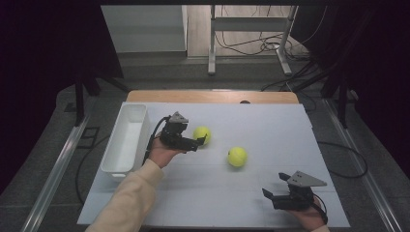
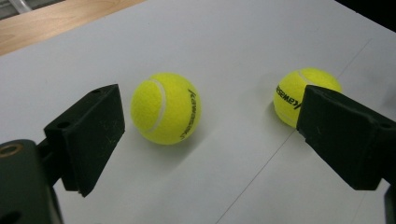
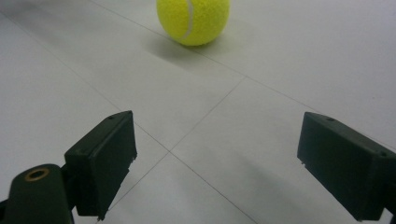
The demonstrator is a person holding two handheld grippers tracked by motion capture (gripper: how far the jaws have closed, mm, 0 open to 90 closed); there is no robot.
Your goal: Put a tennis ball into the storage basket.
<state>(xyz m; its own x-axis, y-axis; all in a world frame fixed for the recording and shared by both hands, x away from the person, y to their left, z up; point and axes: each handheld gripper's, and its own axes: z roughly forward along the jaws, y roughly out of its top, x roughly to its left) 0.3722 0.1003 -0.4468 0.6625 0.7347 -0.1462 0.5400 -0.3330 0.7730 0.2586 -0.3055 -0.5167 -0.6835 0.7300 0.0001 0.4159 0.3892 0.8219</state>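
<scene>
Two yellow tennis balls lie on the white table sheet. My left gripper (image 1: 198, 140) is open right beside the left ball (image 1: 202, 135). In the left gripper view that ball (image 2: 166, 108) rests on the sheet just ahead of the gap between the jaws, close to the left jaw and untouched. The second ball (image 2: 299, 95) is farther off, partly hidden by the right jaw. My left gripper (image 2: 210, 140) holds nothing. Near the front right edge my right gripper (image 1: 273, 185) is open and points toward the right ball (image 1: 237, 156). This ball (image 3: 193, 21) lies well ahead of my right gripper (image 3: 215, 168).
A long white bin (image 1: 126, 137) stands along the sheet's left edge, just behind my left hand. A wooden table edge (image 1: 212, 95) runs along the back. Cables and a metal stand are on the floor beyond.
</scene>
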